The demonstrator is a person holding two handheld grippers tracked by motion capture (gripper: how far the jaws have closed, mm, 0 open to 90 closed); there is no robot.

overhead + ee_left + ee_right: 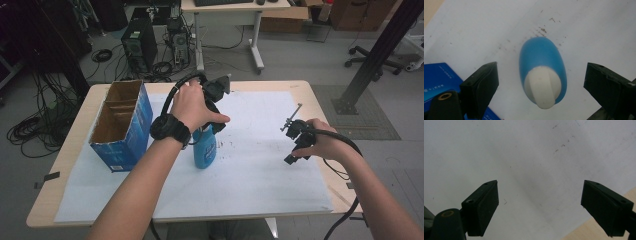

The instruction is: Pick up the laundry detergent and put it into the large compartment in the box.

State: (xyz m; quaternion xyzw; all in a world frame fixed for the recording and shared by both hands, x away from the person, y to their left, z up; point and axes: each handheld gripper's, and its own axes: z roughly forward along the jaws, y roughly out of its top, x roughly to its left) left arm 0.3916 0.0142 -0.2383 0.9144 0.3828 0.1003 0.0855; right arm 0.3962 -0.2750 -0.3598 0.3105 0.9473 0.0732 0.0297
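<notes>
Bottle: blue with a white cap, standing upright on the white sheet, seen from above between the left fingers, touching neither.
Left gripper: held above the bottle, fingers spread wide to either side of the cap, gripping nothing.
Right gripper: fingers wide apart, nothing between them, bare sheet beneath; well apart from the bottle.
Box: blue carton, open at the top, just beside the left fingers' outer side; its corner shows behind the left finger.
Surface: wooden, covered by the sheet; brown specks lie beyond the bottle.
</notes>
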